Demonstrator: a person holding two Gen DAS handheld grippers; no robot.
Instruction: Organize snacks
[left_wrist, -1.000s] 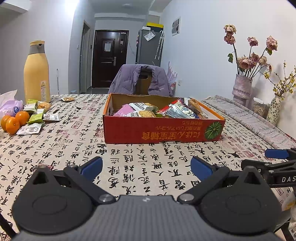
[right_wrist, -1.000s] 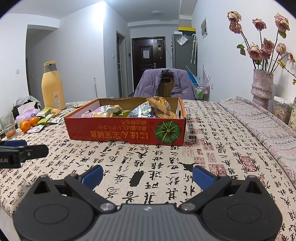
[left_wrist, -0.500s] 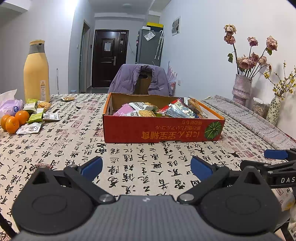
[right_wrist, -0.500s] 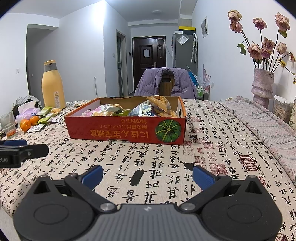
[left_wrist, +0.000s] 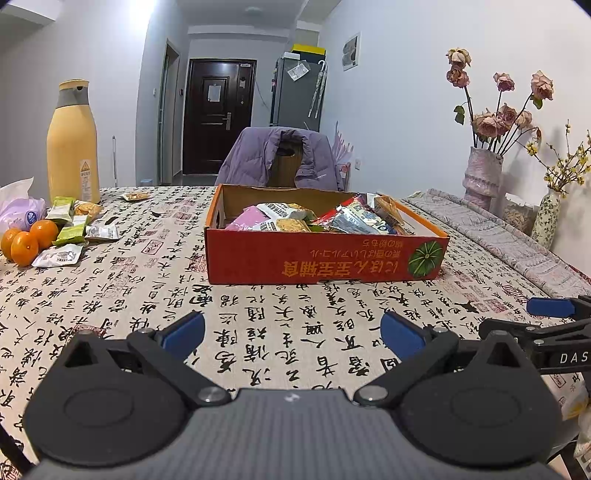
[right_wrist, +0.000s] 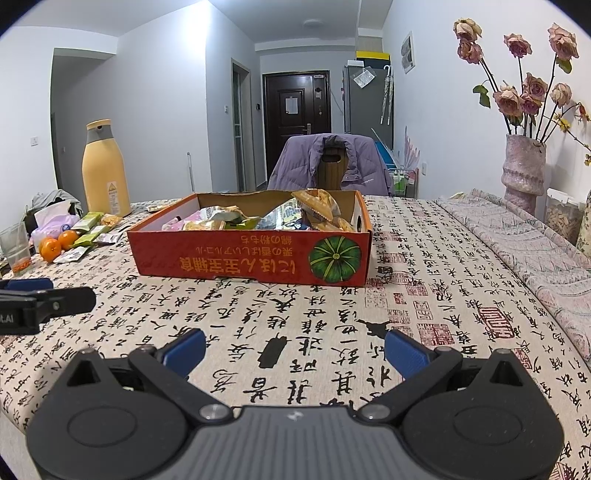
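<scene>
Holding both the left gripper (left_wrist: 291, 328) and right gripper (right_wrist: 293, 349) spread and empty, we judge the loose snack packets (left_wrist: 70, 236) left of the red box (left_wrist: 325, 258) light, crinkly, best pinched by their sealed edges.

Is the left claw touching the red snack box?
Apart. In the left wrist view, the open left claw hangs short of the red snack box, with patterned tablecloth showing between them.
</scene>
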